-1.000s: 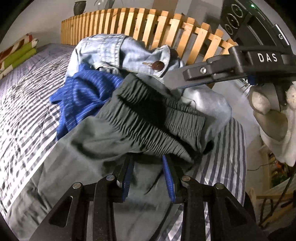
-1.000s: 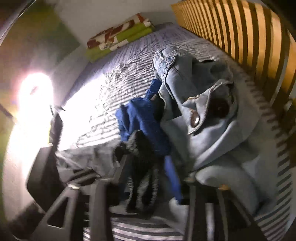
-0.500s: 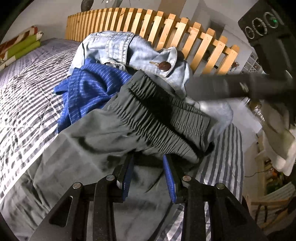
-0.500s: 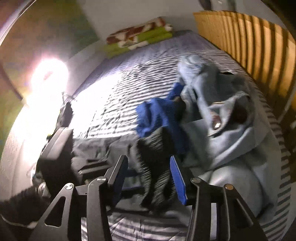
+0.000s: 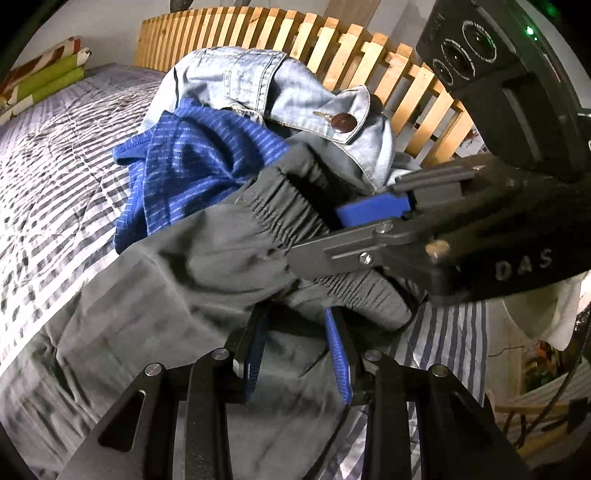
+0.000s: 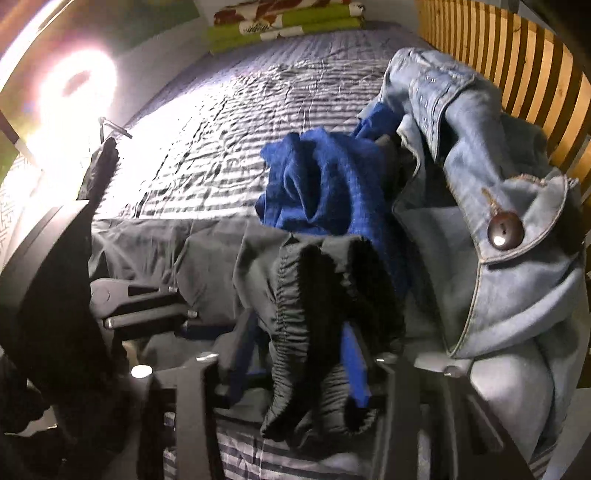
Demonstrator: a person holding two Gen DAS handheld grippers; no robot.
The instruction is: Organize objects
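Observation:
Grey trousers [image 5: 207,280] with an elastic waistband lie on the striped bed, over a blue striped garment [image 5: 192,155] and a light denim jacket [image 5: 266,81]. My left gripper [image 5: 295,343] has the grey cloth between its fingers, jaws only partly closed. My right gripper [image 6: 299,354] straddles the bunched waistband [image 6: 317,295], fingers apart on either side; it shows in the left wrist view [image 5: 332,236] reaching in from the right. The blue garment [image 6: 325,184] and the jacket [image 6: 498,229] lie beyond it.
A wooden slatted headboard [image 5: 332,40] runs behind the clothes. Folded green and patterned bedding [image 6: 288,18] sits at the far end of the striped bed [image 6: 236,122]. A bright lamp [image 6: 74,92] glares at the left. The bed's edge drops off at the right [image 5: 461,332].
My right gripper has come down onto the trousers' waistband, which now sits between its fingers. My left gripper has stayed on the grey cloth.

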